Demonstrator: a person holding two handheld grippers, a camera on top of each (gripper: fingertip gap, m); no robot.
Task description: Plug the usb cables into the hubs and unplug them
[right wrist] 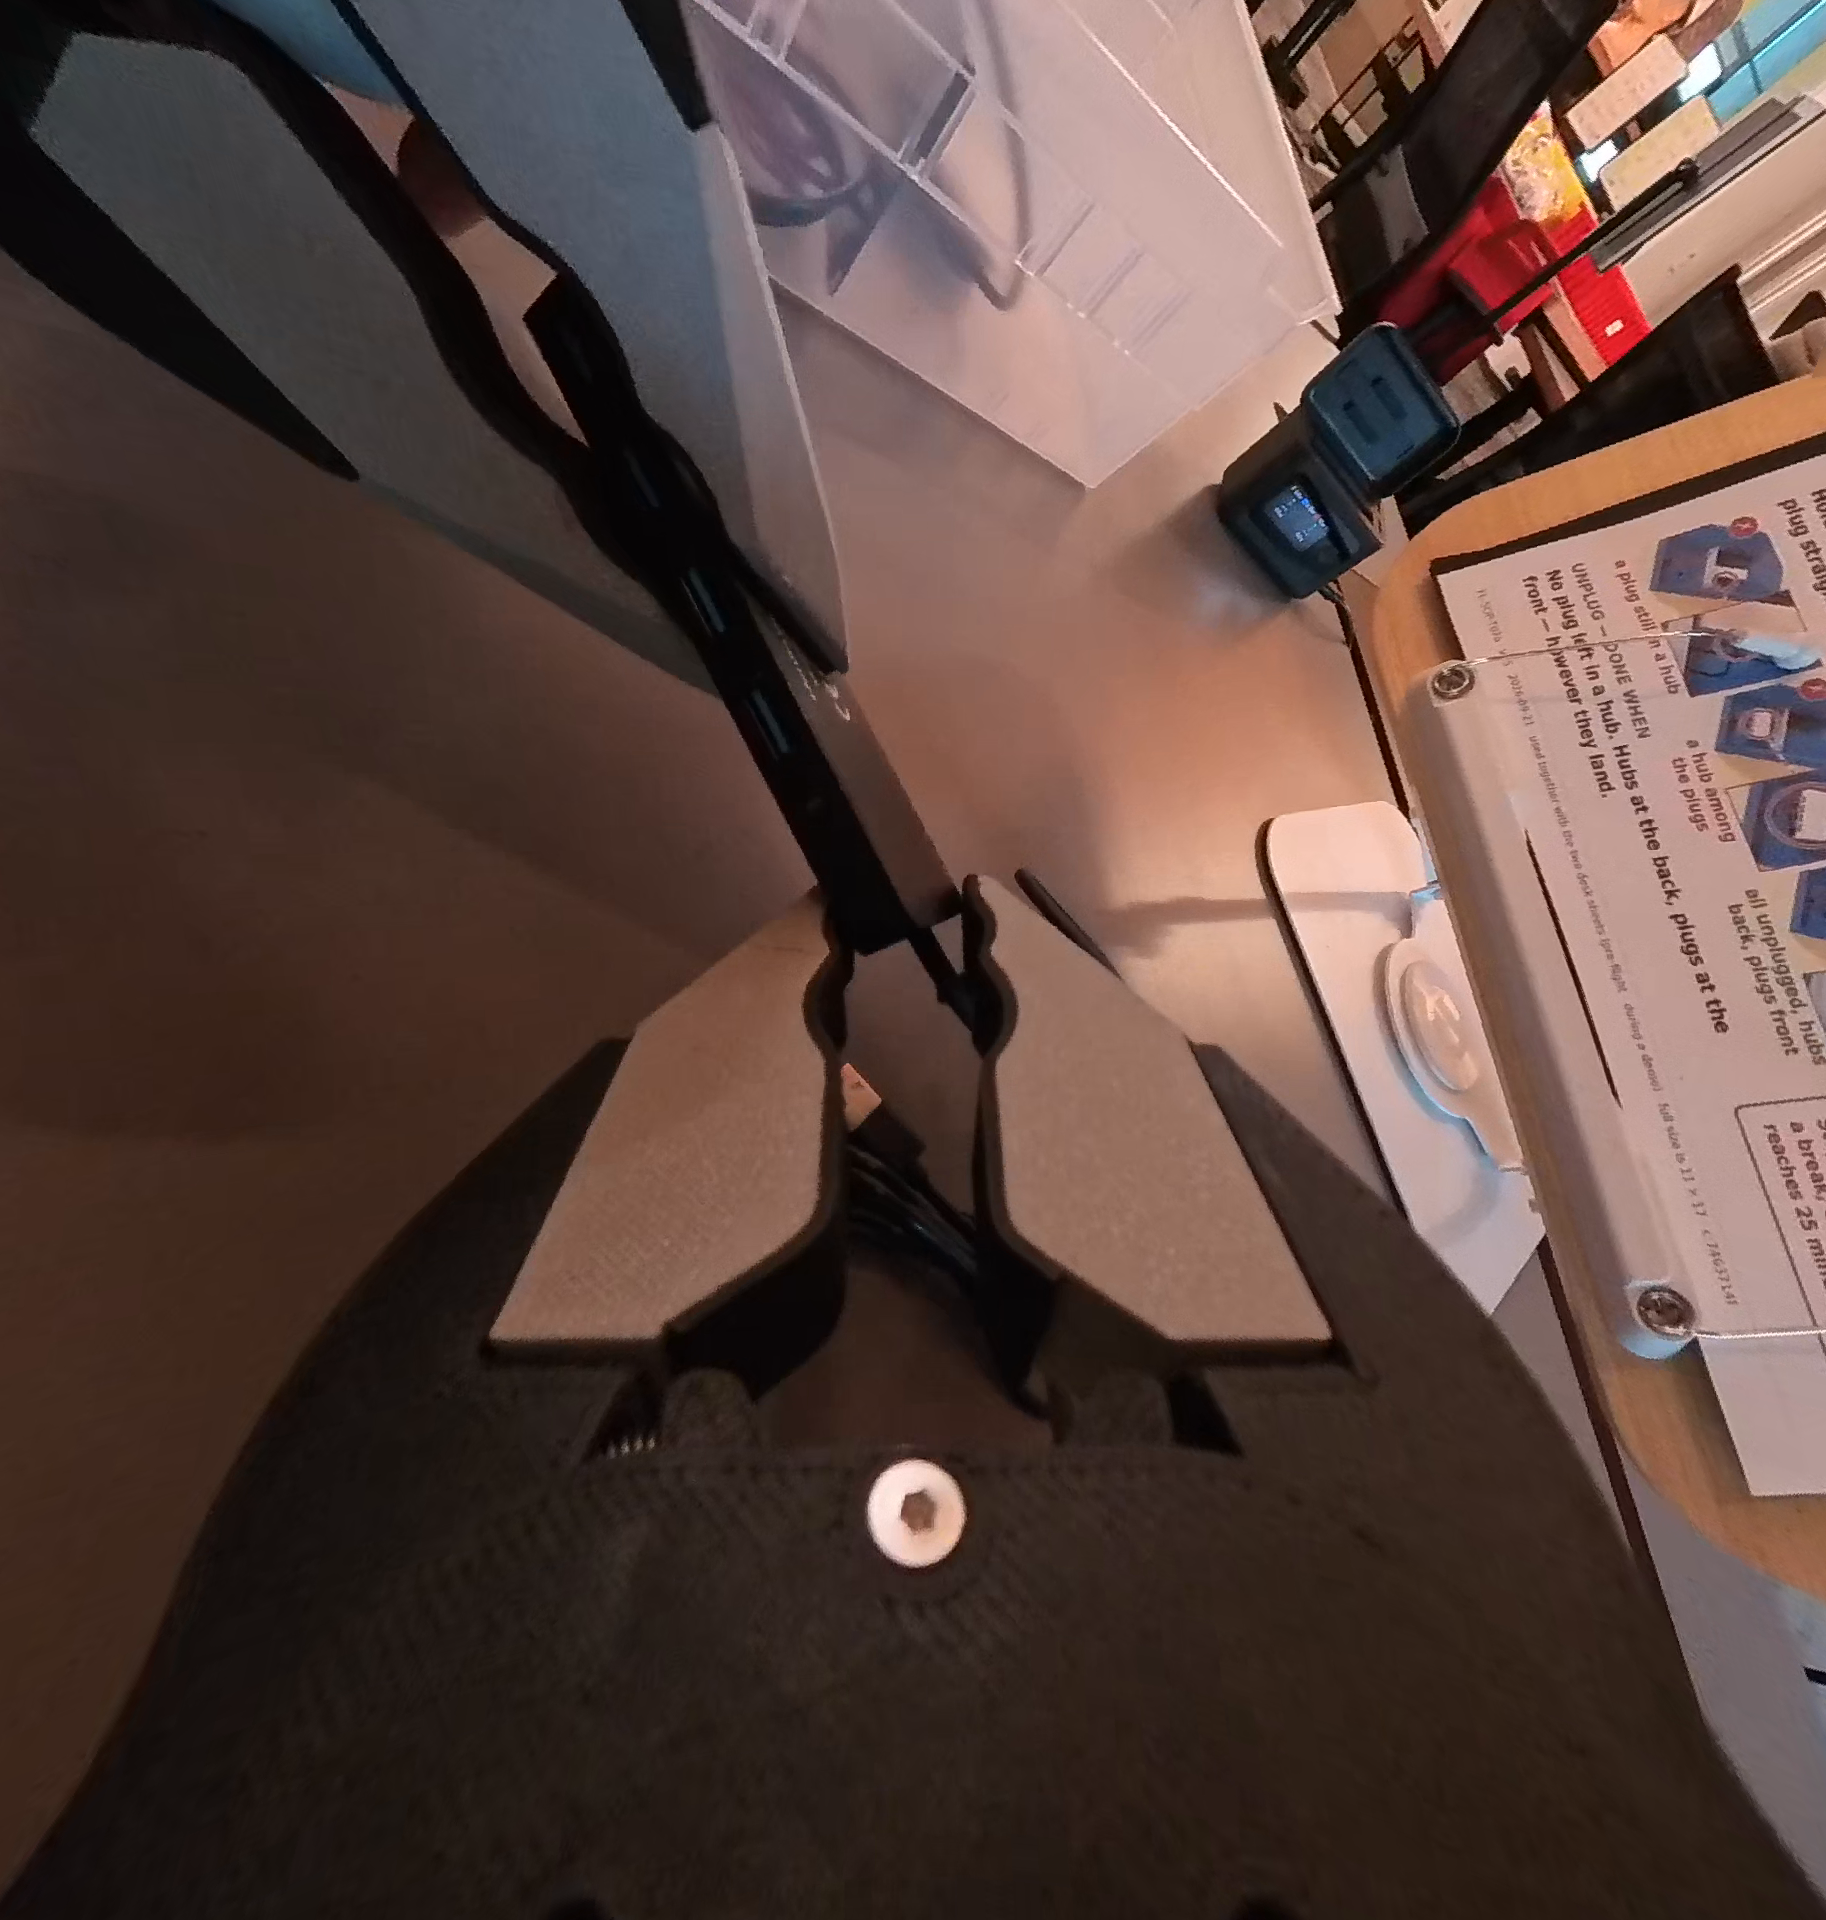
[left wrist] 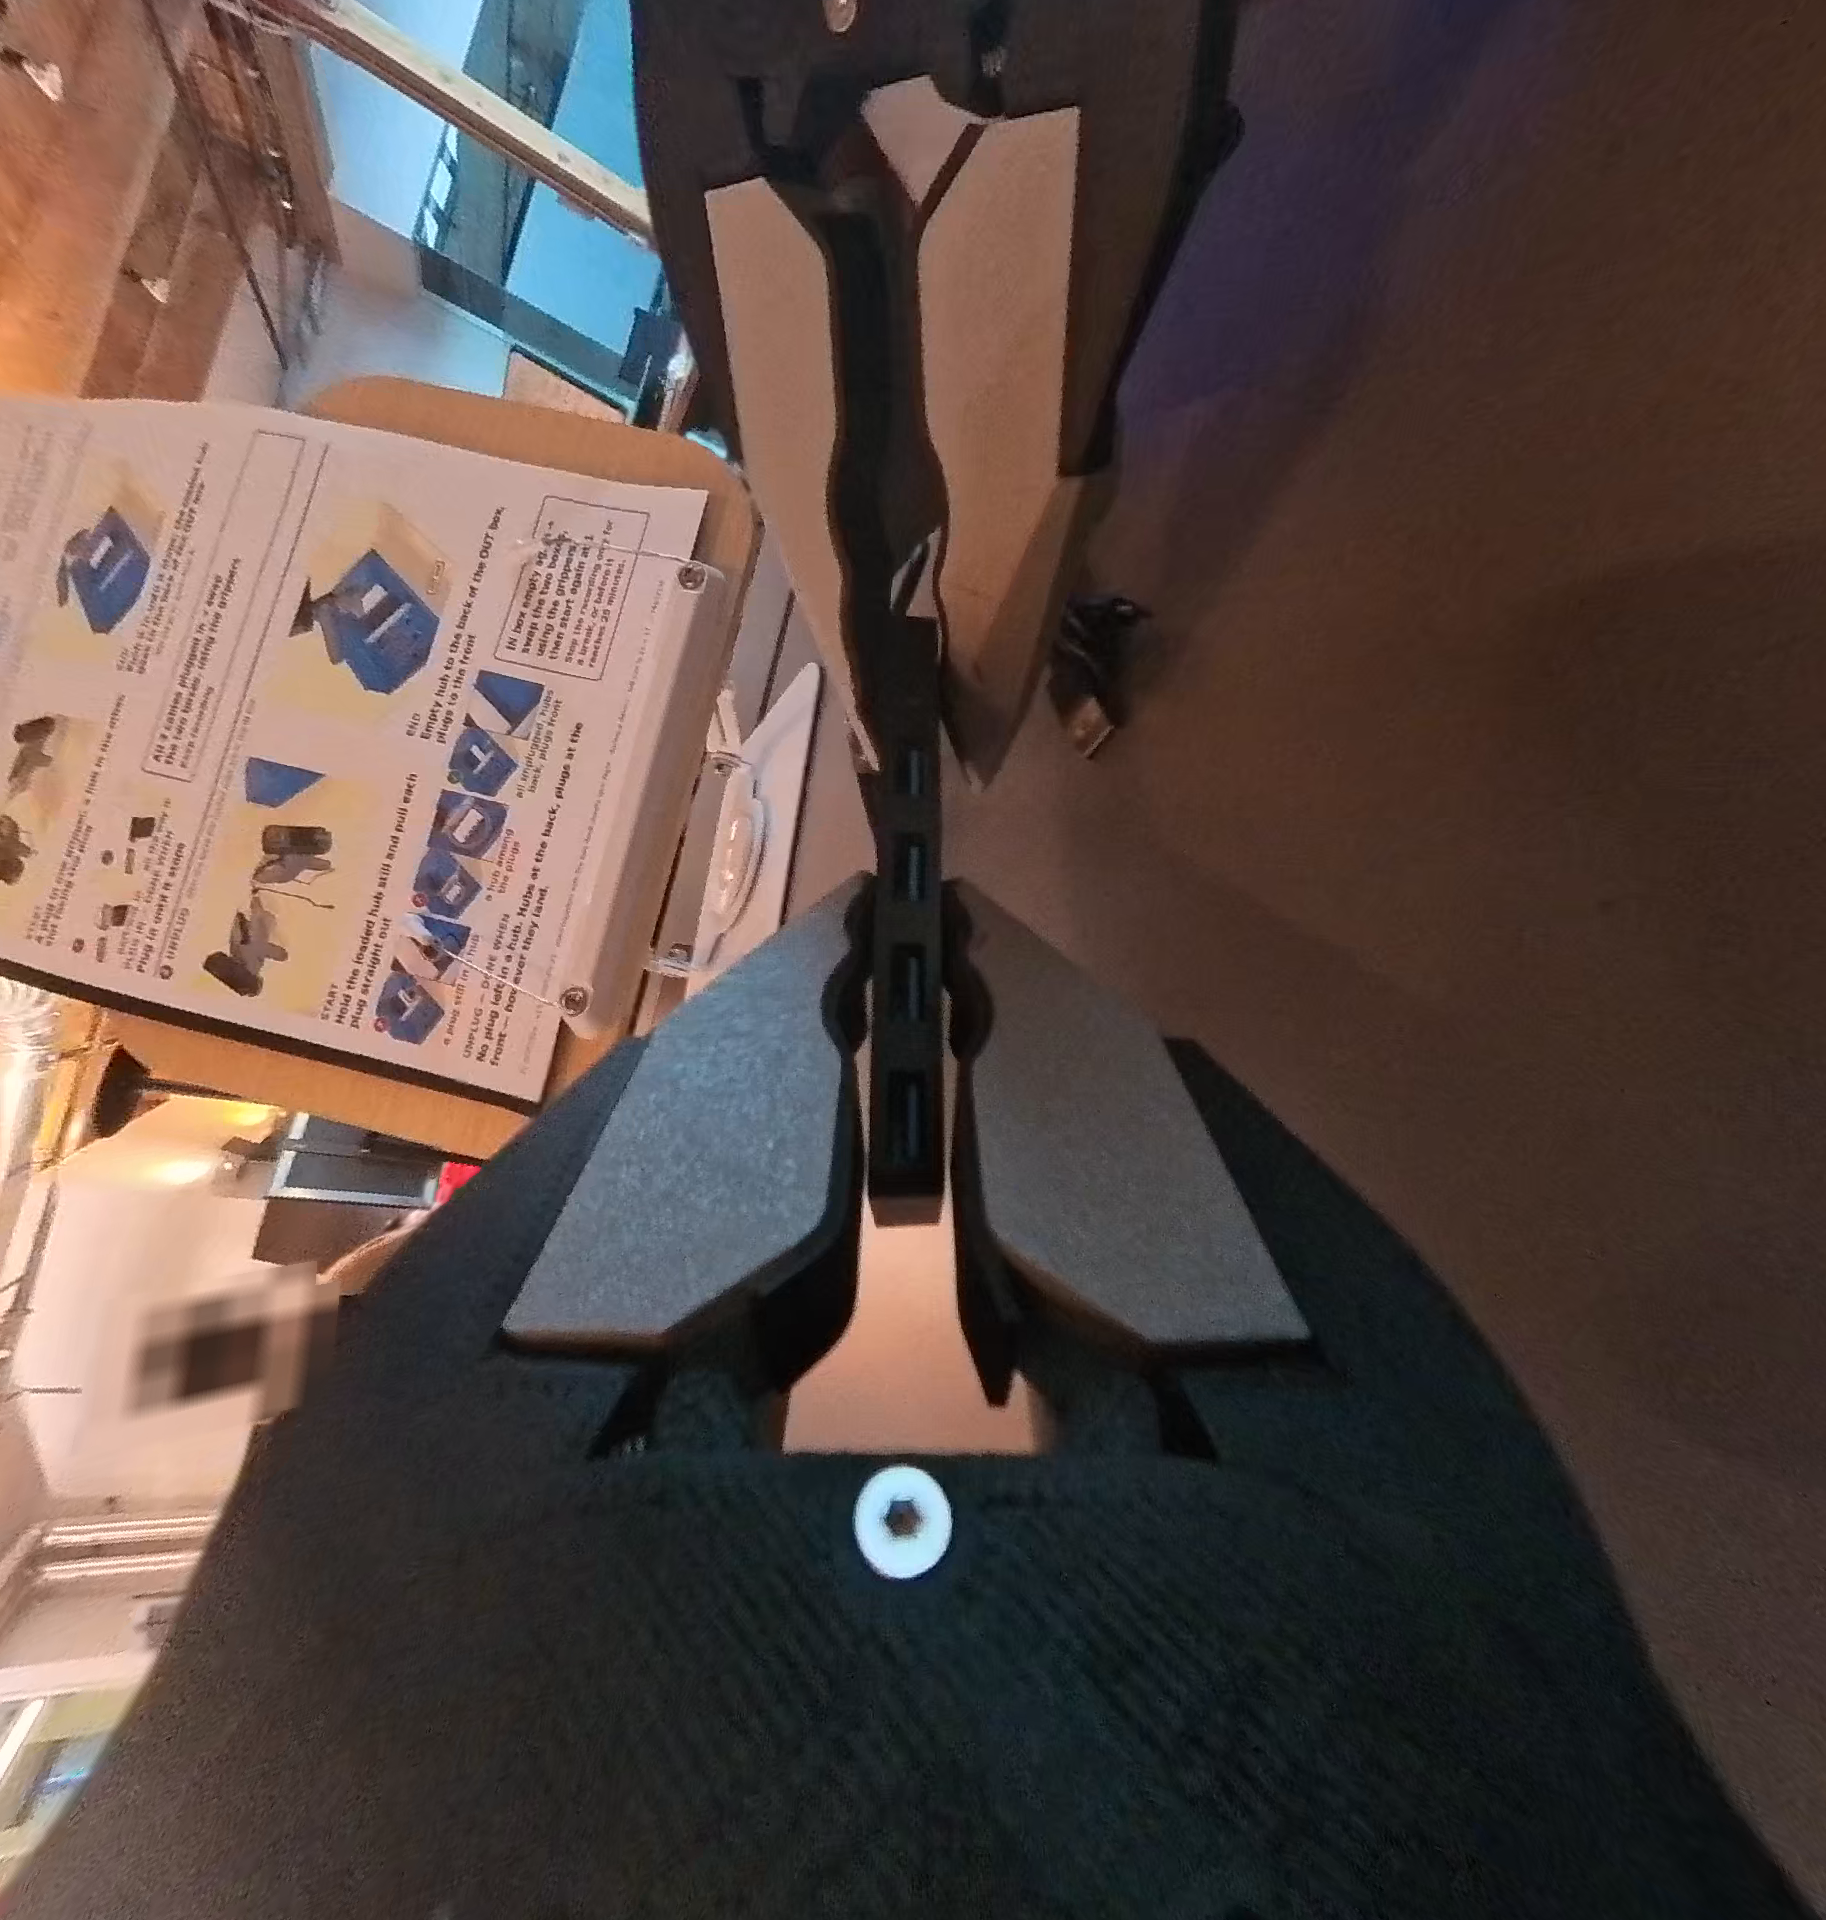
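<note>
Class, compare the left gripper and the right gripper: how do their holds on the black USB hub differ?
The left gripper clamps the USB hub beside its ports; the right gripper pinches only the end where its thin cable leaves. The hub runs deep between the left's fingers, barely between the right's. Both are shut on the same hub.

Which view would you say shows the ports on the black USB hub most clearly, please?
The left wrist view: the black USB hub faces the camera, with four empty ports in a row between the left tongs. The right wrist view shows the hub obliquely, with only two or three slots visible, its near end by the right tongs.
</note>
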